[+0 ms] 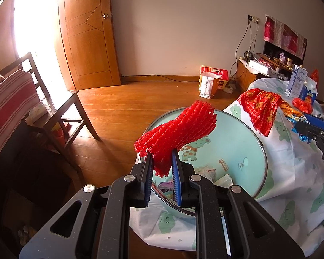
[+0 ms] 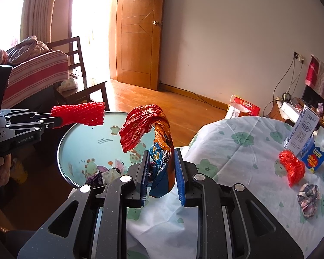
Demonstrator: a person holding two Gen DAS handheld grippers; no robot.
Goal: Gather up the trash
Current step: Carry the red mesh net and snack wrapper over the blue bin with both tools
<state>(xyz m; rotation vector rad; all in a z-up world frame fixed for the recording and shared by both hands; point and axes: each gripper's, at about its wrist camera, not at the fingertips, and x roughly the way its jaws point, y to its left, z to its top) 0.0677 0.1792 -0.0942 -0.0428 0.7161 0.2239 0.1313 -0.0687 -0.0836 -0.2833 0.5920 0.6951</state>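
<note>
Wooden flooring, a plain wall and a brown door point(image 1: 86, 32) back a table point(image 1: 291, 172) under a white cloth printed with green figures. Left wrist view, items: one left gripper point(image 1: 162, 157), its blue pads clenched on one red foam net sleeve point(image 1: 177, 129), held over one pale green basin point(image 1: 237, 146) at the table's edge; inside the basin, a few crumpled wrappers, already collected, though their number is hard to tell because the gripper covers them. At the right edge, the right gripper point(image 1: 308, 129) enters, carrying a red and orange wrapper point(image 1: 261, 110). Right wrist view, items: one right gripper point(image 2: 162, 168), jaws closed on that one crinkled wrapper, red at the top, orange and blue lower down, held just beside the basin's near rim. Left on the cloth: one red plastic bag scrap point(image 2: 292, 168), one crumpled checked wad point(image 2: 308, 196), and two cartons point(image 2: 306, 136) standing together, one white, one blue. Status, as judged: partly done; two pieces in hand and not yet dropped, at least two loose pieces uncollected, and the cartons possibly trash too.
</note>
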